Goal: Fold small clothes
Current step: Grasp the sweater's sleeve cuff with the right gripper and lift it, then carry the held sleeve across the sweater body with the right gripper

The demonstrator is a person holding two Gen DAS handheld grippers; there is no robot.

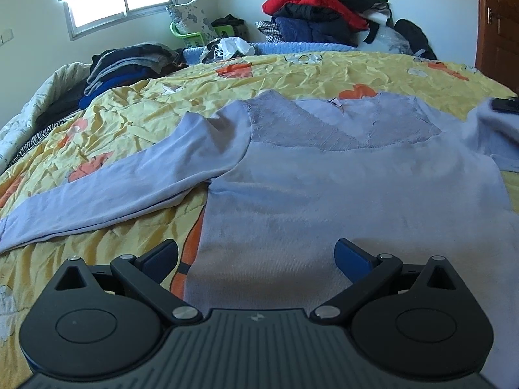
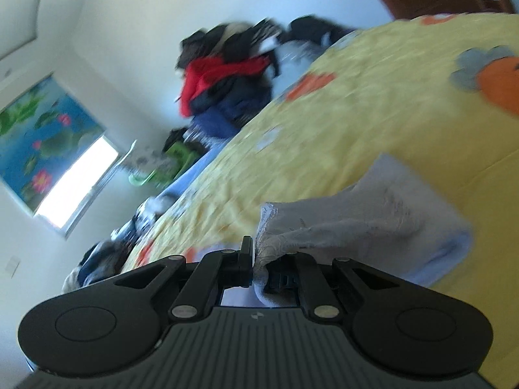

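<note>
A pale lilac long-sleeved top with a lace yoke lies flat on the yellow bedspread, collar at the far side. Its left sleeve stretches out toward the left. My left gripper hovers open over the hem at the near edge, nothing between its blue pads. In the tilted, blurred right wrist view, my right gripper is shut on a fold of the lilac top, lifting that lacy cloth above the bedspread. A dark part of the right gripper shows by the top's right sleeve.
A stack of dark folded clothes sits at the bed's far left. A heap of red, navy and black garments is piled against the wall. A window, a green chair, a plastic bag and a brown door surround the bed.
</note>
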